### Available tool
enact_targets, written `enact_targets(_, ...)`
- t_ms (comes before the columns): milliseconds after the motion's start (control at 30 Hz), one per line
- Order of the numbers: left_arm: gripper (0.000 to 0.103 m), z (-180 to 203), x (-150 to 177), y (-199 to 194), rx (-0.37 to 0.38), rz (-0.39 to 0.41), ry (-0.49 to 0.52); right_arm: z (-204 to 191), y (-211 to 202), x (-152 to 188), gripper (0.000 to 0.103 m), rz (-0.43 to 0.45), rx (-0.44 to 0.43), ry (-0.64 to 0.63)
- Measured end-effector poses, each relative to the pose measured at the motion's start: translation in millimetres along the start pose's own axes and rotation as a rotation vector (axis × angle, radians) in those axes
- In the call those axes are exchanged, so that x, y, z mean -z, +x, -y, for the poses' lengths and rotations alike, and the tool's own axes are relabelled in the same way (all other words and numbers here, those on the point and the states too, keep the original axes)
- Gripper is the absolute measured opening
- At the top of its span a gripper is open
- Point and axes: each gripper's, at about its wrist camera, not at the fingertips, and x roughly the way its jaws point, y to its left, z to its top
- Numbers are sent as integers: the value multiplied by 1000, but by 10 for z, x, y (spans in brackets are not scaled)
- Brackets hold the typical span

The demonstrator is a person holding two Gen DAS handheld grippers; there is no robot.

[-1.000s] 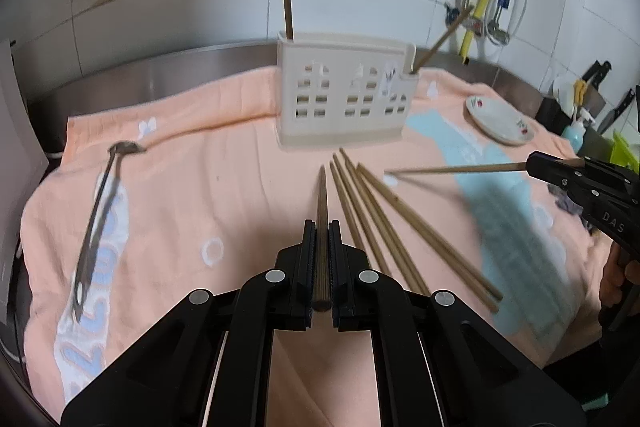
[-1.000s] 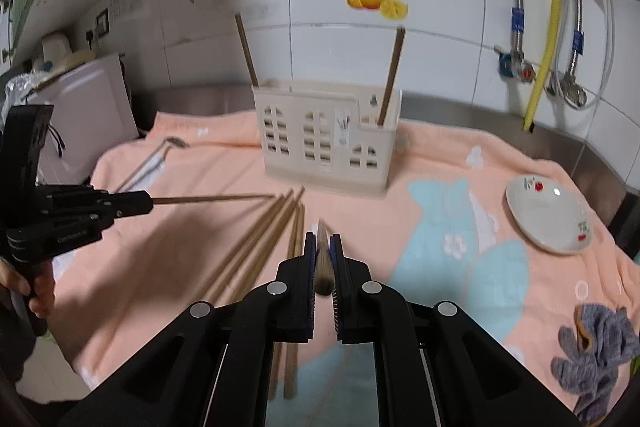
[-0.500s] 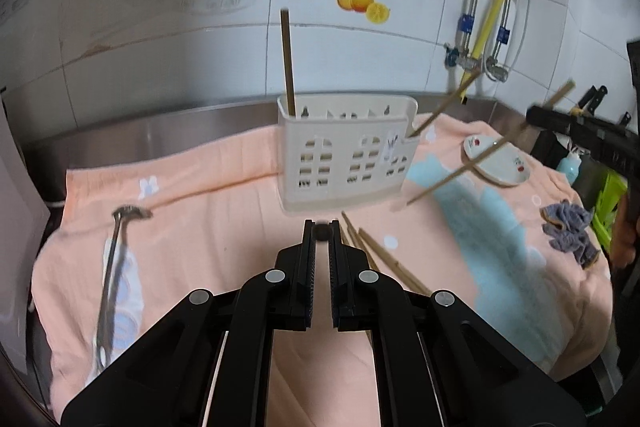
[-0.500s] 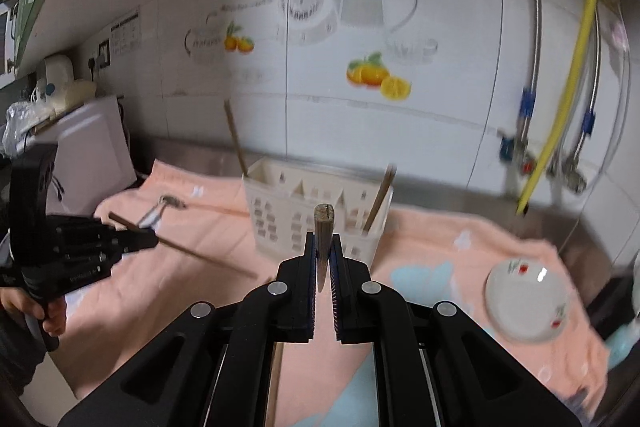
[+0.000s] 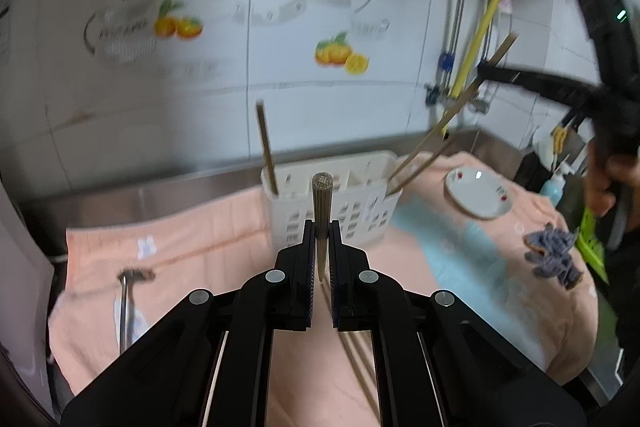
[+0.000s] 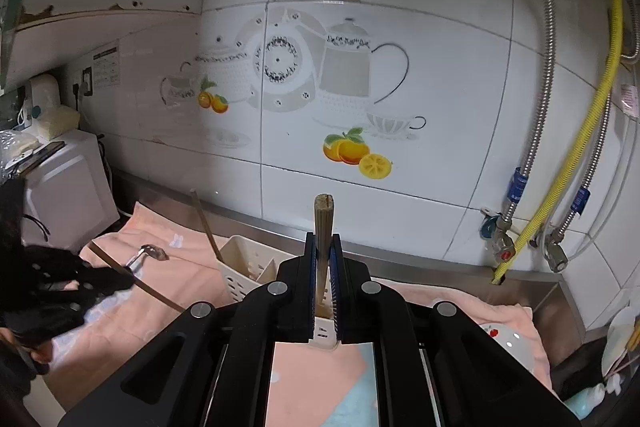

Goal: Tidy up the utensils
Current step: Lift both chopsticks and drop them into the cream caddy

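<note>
A white utensil holder [image 5: 332, 187] stands on the peach towel [image 5: 208, 239], with one chopstick [image 5: 266, 151] upright at its left end and another leaning at its right end. My left gripper [image 5: 321, 239] is shut on a chopstick [image 5: 322, 211], held upright in front of the holder. My right gripper [image 6: 323, 255] is shut on a chopstick [image 6: 324, 227] just above the holder [image 6: 248, 267]; in the left wrist view this chopstick [image 5: 460, 107] slants down into the holder's right end. Loose chopsticks [image 5: 356, 355] lie on the towel beneath the left gripper.
A metal ladle [image 5: 126, 307] lies at the towel's left. A small white plate [image 5: 478, 193] and a grey rag [image 5: 554, 255] lie at the right. Hoses and valves [image 6: 560, 187] hang on the tiled wall. A white appliance [image 6: 68, 187] stands at the far left.
Both grippers have lifted their chopsticks off the towel and tilted them upright. The right gripper has moved over the holder, its chopstick tip now at the holder's right end.
</note>
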Motion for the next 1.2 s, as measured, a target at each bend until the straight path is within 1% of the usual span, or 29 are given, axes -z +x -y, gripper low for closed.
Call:
enact_targets(133,5,77,-293,-120,3,58,26,50,232,22,6,-49,9,8)
enact_targets(267,5,127,-566,-186,-14,107,54,84,412,77,6,-88,8,15)
enact_targets(367,5,116,-737,-157,-28,125,57,111,504,119,6,-105,3,23)
enact_targets(433,5,82,-812,-82,-43,122,57,115,541,140,6,-113,0,26)
enact_targets(533,5,14,-877,91,-52,88,39,115,606,168,6,-129,-7,27)
enact_targets(700,5,-100,-841,400,-68,24,13,98,692,220,6,-155,-8,19)
enact_targets(867,5,-174,-772,597,-73,-22,-8,114,714,239,7,-156,1,21)
enact_targets(933,6,-194,-743,644,-74,-35,-16,123,700,231,11,-150,5,23)
enact_targets(1000,6,-205,-726,674,-76,-41,-19,132,667,222,19,-140,7,25)
enact_targets(1033,6,-206,-715,679,-77,-44,-21,132,646,221,21,-134,10,27)
enact_targets(1100,7,-196,-708,665,-74,-41,-20,130,602,217,32,-122,15,26)
enact_targets(1167,7,-175,-717,628,-70,-32,-11,121,528,219,40,-105,15,30)
enact_targets(1200,8,-166,-724,609,-70,-28,-10,112,488,225,42,-98,16,29)
